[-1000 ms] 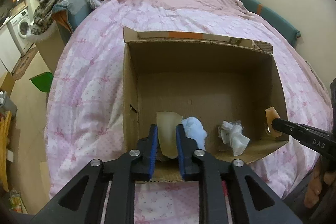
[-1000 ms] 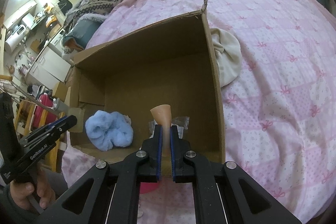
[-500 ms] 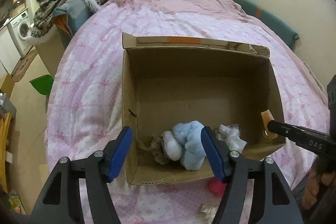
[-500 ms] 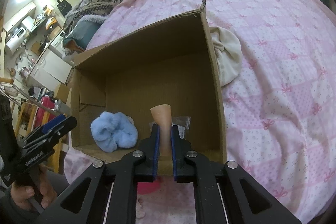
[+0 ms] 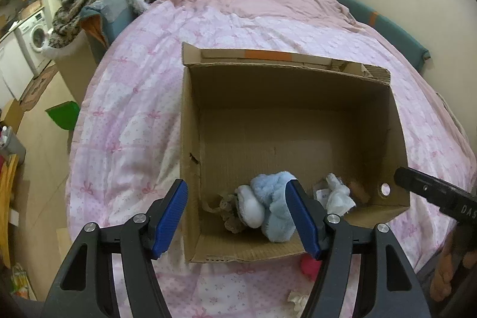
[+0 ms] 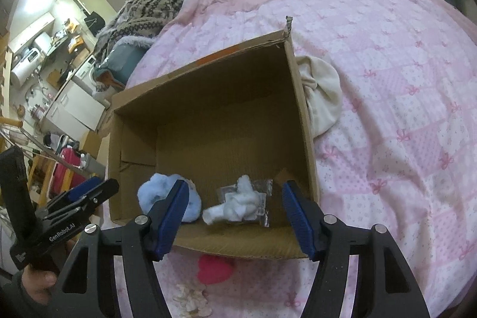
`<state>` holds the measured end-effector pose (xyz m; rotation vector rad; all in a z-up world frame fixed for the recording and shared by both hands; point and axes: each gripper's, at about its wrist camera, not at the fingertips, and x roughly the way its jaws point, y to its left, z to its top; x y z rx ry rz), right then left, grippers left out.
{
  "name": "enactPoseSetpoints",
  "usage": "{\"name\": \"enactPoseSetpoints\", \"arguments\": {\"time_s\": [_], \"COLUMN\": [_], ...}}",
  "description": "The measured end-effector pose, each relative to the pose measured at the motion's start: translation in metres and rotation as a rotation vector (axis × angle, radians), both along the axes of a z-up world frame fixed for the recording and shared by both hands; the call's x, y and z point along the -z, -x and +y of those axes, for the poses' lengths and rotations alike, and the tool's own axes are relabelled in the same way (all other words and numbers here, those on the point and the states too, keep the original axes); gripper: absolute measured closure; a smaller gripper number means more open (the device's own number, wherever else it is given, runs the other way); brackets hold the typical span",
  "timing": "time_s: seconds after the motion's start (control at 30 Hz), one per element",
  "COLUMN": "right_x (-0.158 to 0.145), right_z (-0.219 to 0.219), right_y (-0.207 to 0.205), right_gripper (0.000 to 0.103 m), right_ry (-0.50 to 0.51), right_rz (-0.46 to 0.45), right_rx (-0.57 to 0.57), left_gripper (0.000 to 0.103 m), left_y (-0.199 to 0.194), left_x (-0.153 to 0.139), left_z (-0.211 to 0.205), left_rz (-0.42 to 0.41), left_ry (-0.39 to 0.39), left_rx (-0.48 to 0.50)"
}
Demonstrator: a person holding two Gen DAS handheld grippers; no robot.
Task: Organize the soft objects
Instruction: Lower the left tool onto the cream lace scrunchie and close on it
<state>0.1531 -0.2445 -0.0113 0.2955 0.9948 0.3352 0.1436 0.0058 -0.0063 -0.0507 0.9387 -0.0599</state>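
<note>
Both the left gripper [image 5: 241, 218] and right gripper [image 6: 235, 218] have just spread open and released, their soft pieces now lying in the cardboard box's [image 5: 190, 115] near end.

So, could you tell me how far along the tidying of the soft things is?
Done: a blue fluffy toy and a white bundle lie in the cardboard box. In hand: nothing; the left gripper and right gripper gape empty. Left: a pink item and a cream cloth on the bed.
</note>
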Motion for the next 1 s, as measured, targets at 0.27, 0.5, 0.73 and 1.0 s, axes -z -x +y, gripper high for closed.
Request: {"name": "enactPoseSetpoints", "arguments": {"time_s": [0.27,0.5,0.73,1.0], "right_x": [-0.006,-0.005,-0.006,-0.007], "right_z": [-0.001,-0.004,-0.003,0.001], "right_y": [0.018,0.038,0.050,0.069], "right_gripper": [0.034,0.028,0.027,0.024], "right_ry": [0.026,0.014,-0.003,-0.011], "right_rz": [-0.019,-0.005,-0.003,0.002], "right_rx": [-0.018,0.015,0.031,0.032], "left_gripper": [0.038,0.038,0.037,0.030], "left_y": [0.004,0.024,0.047,0.066], "left_x": [0.002,-0.013,-0.026,-0.014], "left_z": [-0.002,0.000,-0.001,0.004], "left_rz": [0.005,-0.025,-0.041,0.027], "left_ry": [-0.001,0.022,0.040,0.087], "left_rx": [0.006,0.021,0.007,-0.028]}}
